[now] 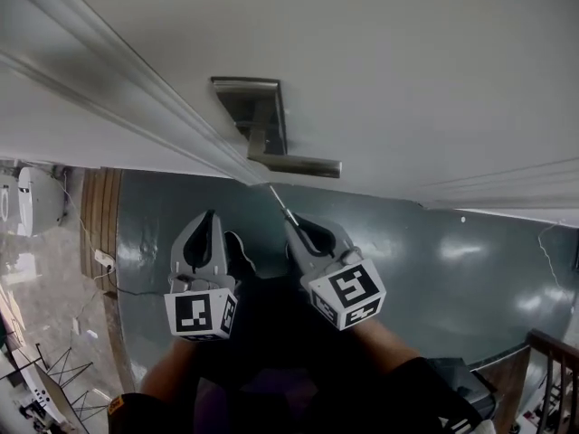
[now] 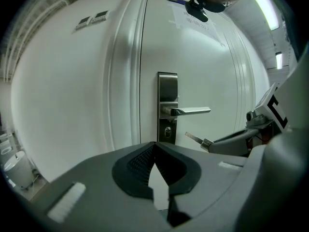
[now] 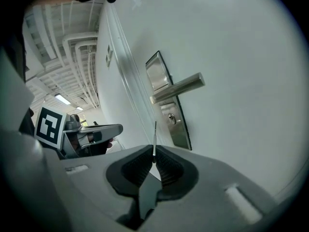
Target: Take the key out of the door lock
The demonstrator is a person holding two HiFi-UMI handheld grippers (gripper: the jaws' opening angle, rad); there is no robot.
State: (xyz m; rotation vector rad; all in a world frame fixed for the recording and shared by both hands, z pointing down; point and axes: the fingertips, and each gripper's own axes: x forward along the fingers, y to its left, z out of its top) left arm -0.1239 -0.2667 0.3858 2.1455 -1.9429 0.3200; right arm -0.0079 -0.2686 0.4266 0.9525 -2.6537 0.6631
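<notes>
Key [image 1: 282,204] out of lock, pinched in R gripper [image 1: 293,225]; count: 1 key, 1 lever handle, 1 keyhole, 2 grippers.

Head view: both grippers side by side below the steel lock plate [image 1: 253,107] w/ lever handle [image 1: 295,164] on white door [image 1: 407,70]; L gripper [image 1: 211,217] just left of R; dark floor [image 1: 452,269] beneath, wooden railing [image 1: 554,360] at lower right. L gripper view: its jaws clenched together, nothing btwn them; keyhole [image 2: 167,132] under the lever, bare; key blade sticks out of R gripper, right of keyhole and apart from it. R gripper view: jaws clamped on key, blade upright, tip pointing toward plate, not touching; L gripper off to the left.
</notes>
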